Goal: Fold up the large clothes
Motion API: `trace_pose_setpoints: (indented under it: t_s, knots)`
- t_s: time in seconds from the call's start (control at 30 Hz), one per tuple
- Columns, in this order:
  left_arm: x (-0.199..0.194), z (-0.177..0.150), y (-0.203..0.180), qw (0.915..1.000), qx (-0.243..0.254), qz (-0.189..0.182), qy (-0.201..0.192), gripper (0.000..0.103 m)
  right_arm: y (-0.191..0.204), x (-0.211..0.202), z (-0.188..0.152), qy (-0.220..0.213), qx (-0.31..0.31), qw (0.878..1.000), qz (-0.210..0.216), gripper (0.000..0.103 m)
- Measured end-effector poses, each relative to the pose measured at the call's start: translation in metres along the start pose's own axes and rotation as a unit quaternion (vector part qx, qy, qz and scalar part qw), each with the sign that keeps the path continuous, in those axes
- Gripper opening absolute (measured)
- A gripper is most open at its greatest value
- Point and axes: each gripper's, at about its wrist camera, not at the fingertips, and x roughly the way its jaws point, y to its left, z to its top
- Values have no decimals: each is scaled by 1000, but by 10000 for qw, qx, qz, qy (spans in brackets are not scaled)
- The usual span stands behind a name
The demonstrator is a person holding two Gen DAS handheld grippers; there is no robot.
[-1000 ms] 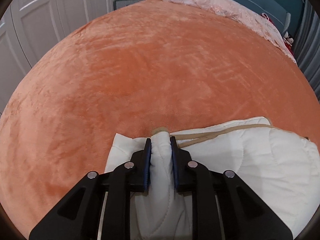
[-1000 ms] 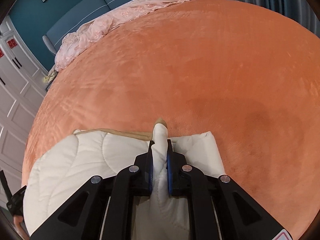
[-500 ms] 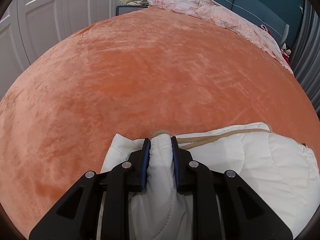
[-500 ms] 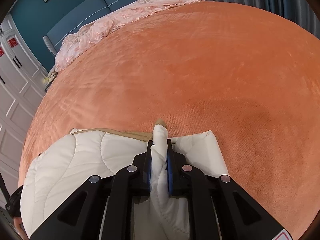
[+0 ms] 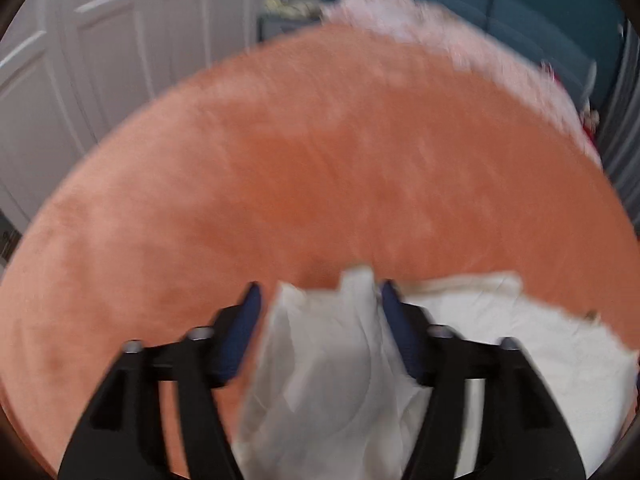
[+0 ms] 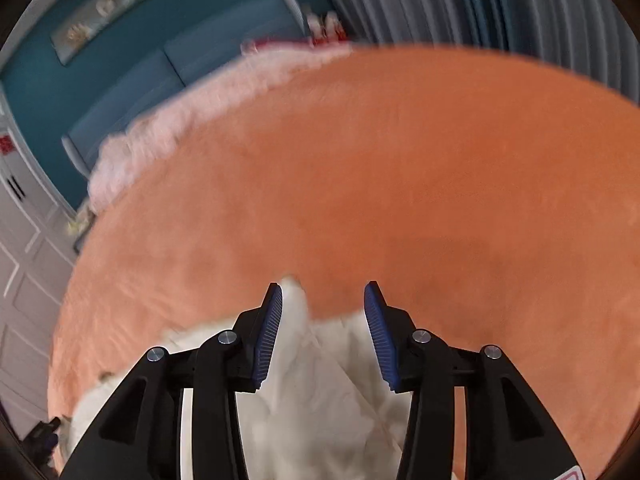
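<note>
- On the near edge of the orange bed (image 5: 320,152), the folded white quilted jacket (image 5: 500,340) lies flat.
- My left claw (image 5: 318,300) is opening; a jacket fold stands loose between its pads.
- My right claw (image 6: 323,304) is opening too, jacket fabric (image 6: 320,380) between, ungripped.

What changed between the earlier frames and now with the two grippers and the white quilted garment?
Both grippers let go: the left gripper and right gripper, earlier pinching upright folds of the white quilted garment, are opening and lifting, with fabric loose between the pads. The garment stays folded on the orange blanket, and the pink bedding is unchanged.
</note>
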Motion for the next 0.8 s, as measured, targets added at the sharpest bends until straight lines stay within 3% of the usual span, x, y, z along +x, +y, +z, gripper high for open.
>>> trace_pose_setpoints:
  t_s: [0.07, 0.13, 0.23, 0.3, 0.47, 0.53, 0.8]
  knots:
    - [-22, 12, -6, 9998, 76, -66, -160, 63, 19, -10, 3, 40, -338, 9992, 233, 43]
    - [-31, 19, -22, 9990, 174, -400, -64, 63, 54, -12, -1, 271, -874, 9941, 588, 41]
    - [-28, 13, -74, 9918, 561, -1072, 402, 63, 109, -1, -21, 780, -1751, 9765, 982, 34]
    - [-20, -1, -103, 9869, 835, -1225, 629, 63, 136, 10, -38, 1014, -2160, 9648, 1106, 32]
    - [14, -44, -157, 9783, 1444, -1129, 968, 63, 162, 48, -71, 1539, -2652, 9463, 1022, 17]
    - [28, -57, -162, 9788, 1614, -890, 897, 63, 156, 59, -79, 1646, -2627, 9455, 993, 13]
    - [50, -72, -167, 9811, 1760, -617, 514, 67, 155, 77, -98, 1688, -2521, 9482, 937, 12]
